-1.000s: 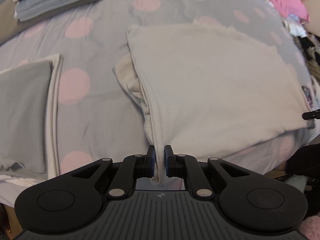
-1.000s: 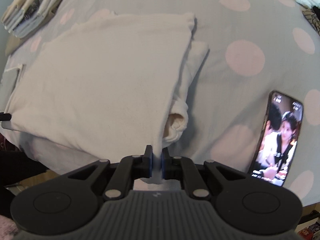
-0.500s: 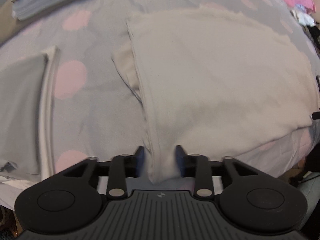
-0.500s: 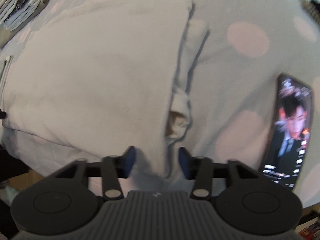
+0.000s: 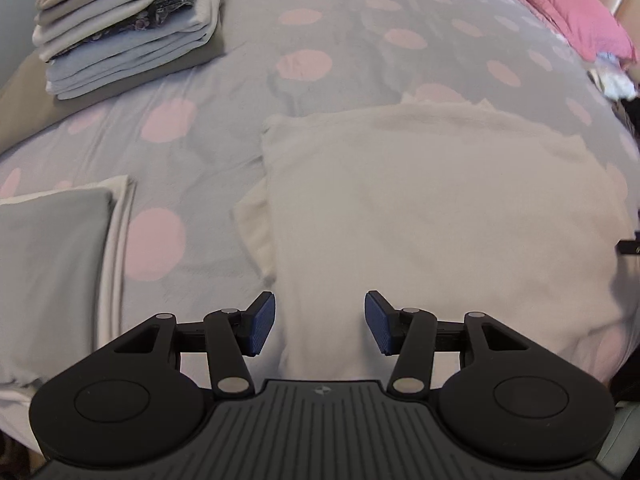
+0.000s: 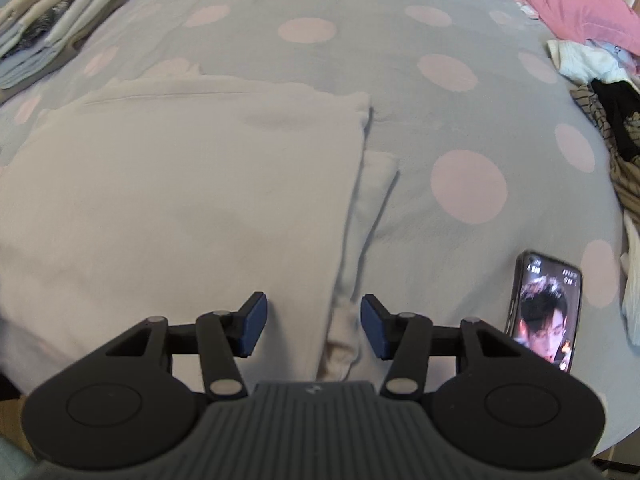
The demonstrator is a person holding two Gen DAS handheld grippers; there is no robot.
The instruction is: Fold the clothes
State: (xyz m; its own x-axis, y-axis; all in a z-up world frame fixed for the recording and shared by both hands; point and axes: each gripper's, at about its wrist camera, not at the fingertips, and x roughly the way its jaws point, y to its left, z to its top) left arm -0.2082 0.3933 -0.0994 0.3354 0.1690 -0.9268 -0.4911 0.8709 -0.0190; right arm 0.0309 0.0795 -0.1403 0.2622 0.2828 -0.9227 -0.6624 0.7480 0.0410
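Left view: your left tongs (image 5: 319, 322) gape wide, holding nothing, over the near left edge of the cream garment (image 5: 432, 216) lying flat on the bed (image 5: 240, 80).

Right view: your right tongs (image 6: 313, 327) gape too, empty, straddling its right edge; take both layers evenly if you refold.

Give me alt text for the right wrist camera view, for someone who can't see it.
The right hand-held gripper hangs open over the near right edge of a folded cream garment lying on a grey bedsheet with pink dots. A phone with a lit screen lies to the right, and a stack of folded clothes sits far left.
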